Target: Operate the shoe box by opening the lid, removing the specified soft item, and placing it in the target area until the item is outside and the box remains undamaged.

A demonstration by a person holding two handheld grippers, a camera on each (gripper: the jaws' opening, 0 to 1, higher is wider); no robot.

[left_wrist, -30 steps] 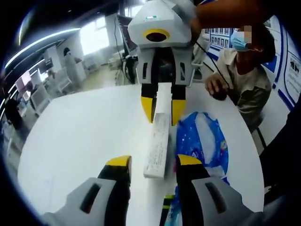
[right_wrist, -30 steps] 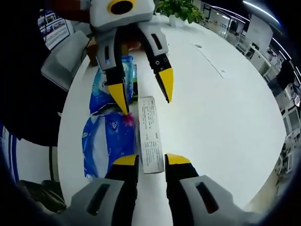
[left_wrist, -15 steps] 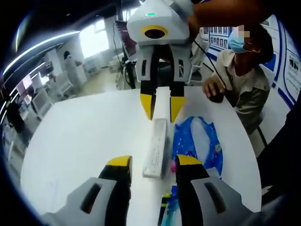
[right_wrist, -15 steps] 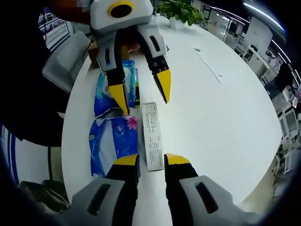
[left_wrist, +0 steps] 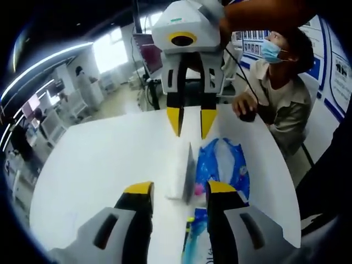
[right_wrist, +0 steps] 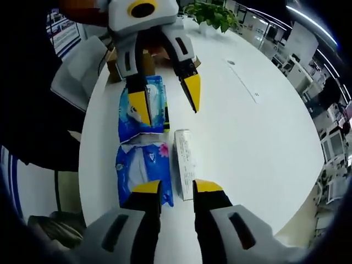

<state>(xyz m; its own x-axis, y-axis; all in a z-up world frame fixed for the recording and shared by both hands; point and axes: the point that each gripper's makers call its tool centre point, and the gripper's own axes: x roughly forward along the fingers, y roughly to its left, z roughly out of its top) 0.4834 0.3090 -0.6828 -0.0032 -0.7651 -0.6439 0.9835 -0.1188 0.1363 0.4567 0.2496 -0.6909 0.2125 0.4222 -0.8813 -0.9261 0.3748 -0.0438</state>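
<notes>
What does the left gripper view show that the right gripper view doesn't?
Left gripper view: a seated person at the table's far edge, and a bright window.

Right gripper view: a potted plant, a brown box behind the left tongs, and two blue packs, near and far.

Both: the white table, the long white box and blue packaging beside it.

Box label (right_wrist: 185, 163): I see lines of small dark print on its white face, too fine for me to read.
Blue packs (right_wrist: 142, 165): printed graphics, no wording I can make out.
Wall posters (left_wrist: 340, 77): blurred, nothing legible.
</notes>
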